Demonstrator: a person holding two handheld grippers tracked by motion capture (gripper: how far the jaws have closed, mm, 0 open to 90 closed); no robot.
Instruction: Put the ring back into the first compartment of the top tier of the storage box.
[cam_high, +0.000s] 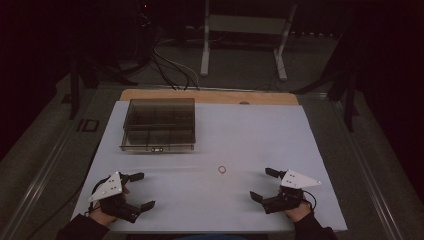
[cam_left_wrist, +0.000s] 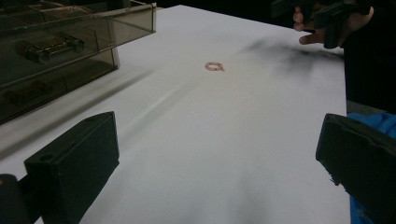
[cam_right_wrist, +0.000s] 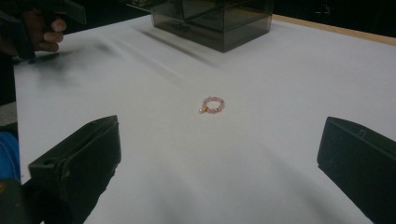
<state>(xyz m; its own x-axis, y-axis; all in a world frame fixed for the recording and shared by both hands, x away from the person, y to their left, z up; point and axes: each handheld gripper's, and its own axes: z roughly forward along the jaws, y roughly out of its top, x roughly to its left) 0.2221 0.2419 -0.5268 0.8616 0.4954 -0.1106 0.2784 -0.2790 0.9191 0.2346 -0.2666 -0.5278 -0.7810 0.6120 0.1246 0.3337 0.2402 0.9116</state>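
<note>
A: Where's the bead bracelet (cam_high: 222, 170)?

B: Flat on the white table (cam_high: 210, 140), alone, between both grippers, well in front of the smoked compartment box (cam_high: 159, 125).

A: Which is nearer?

B: Right gripper (cam_high: 263, 185), I'd say; the bracelet (cam_right_wrist: 213, 105) sits dead ahead between its wide, empty jaws. Left gripper (cam_high: 140, 190) is also wide and empty, farther off.

A: Long axis?

B: Roughly round; dim, hard to tell.

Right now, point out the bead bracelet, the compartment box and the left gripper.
bead bracelet (cam_right_wrist: 213, 105): right gripper view, on the beaded loop.
compartment box (cam_high: 158, 125): high view, on the smoky top panel.
left gripper (cam_high: 141, 190): high view, midway between its two open fingers.
</note>
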